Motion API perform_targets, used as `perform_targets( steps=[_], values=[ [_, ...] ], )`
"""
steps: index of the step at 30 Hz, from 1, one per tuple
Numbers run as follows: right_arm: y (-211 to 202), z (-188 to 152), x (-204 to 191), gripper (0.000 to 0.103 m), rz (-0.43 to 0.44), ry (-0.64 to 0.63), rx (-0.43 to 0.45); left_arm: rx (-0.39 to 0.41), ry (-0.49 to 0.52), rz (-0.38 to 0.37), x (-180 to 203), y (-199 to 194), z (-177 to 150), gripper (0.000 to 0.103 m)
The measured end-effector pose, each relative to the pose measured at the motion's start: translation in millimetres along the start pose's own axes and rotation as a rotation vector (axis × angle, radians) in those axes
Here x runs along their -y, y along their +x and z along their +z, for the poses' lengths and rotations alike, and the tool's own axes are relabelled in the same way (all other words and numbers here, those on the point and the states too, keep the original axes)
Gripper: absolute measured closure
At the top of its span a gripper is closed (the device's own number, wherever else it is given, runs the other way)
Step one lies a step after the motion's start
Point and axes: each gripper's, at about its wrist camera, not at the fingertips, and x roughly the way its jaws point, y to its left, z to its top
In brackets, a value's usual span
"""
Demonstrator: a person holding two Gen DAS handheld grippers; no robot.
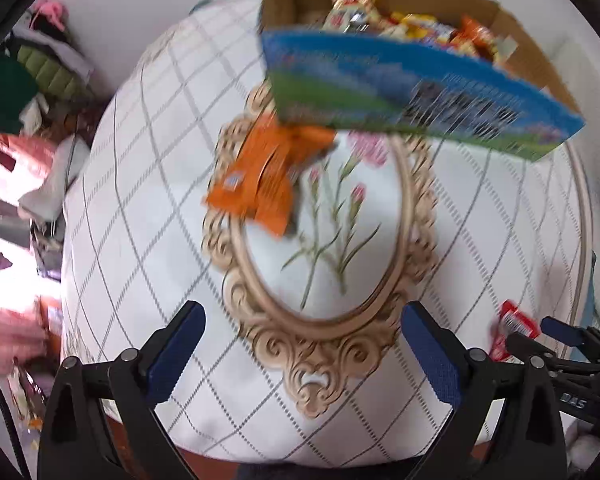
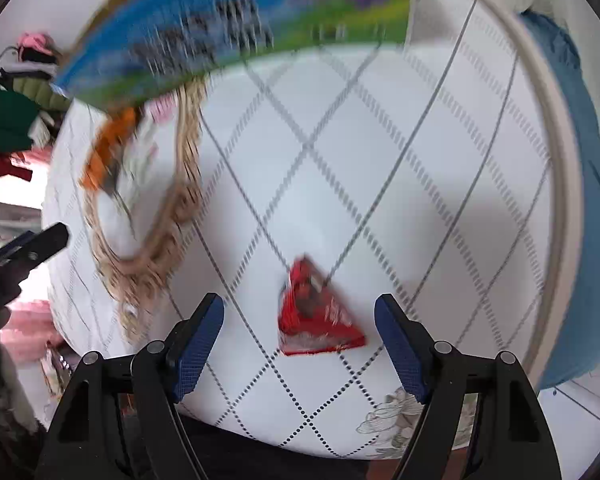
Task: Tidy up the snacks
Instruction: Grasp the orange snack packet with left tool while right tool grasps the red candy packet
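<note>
On the round white lattice-patterned counter [image 2: 380, 160], my right gripper [image 2: 300, 344] stood apart around the red triangular snack packet [image 2: 316, 316]; my left gripper [image 1: 300, 352] gaped empty. I feared the slick packet might skid aside.

The round white table [image 1: 132, 184] is crossed by a grey diamond lattice of solid and dotted lines, with a beige scrolled oval frame [image 1: 324, 344] around painted pink carnations [image 1: 366, 146] on green stems. A grey outlined flower [image 2: 392, 412] is printed near its edge. The brown cardboard box [image 1: 516, 36] has a printed front of blue sky over green grass with dark lettering, and holds yellow, orange and white packets. Orange snack packets [image 1: 256, 176] lie on the oval. A red triangular snack packet [image 2: 316, 316] has white and dark markings. Each tool [image 1: 300, 356] [image 2: 300, 344] is black with dark blue textured pads [image 1: 176, 356].
</note>
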Motion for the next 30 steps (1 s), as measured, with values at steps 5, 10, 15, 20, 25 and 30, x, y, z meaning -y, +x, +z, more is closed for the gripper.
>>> perform_targets(
  steps=[5, 10, 15, 20, 25, 30],
  values=[
    [30.9, -6.6, -5.3, 0.060, -0.030, -0.034, 0.000, -0.018, -0.039, -0.003, -25.3, 9.5, 7.1, 0.003],
    [32.9, 9.1, -22.8, 0.060, -0.030, -0.081, 0.057, -0.014, -0.025, -0.016, -42.3, 15.6, 42.2, 0.003],
    [36.8, 33.1, -40.9, 0.060, -0.001, -0.109, 0.061, -0.085, 0.082, -0.024, -41.6, 48.1, 92.8, 0.003],
    [39.5, 46.0, -52.7, 0.060, 0.003, -0.138, 0.051, -0.165, 0.133, -0.037, -36.6, 86.4, 121.4, 0.005],
    [39.8, 53.3, -57.6, 0.060, 0.011, -0.140, 0.043, -0.177, 0.117, -0.050, -37.3, 98.2, 115.7, 0.045],
    [39.4, 61.7, -53.3, 0.060, 0.015, -0.152, 0.029, -0.186, 0.054, -0.067, -44.2, 93.0, 78.3, 0.049]
  ],
)
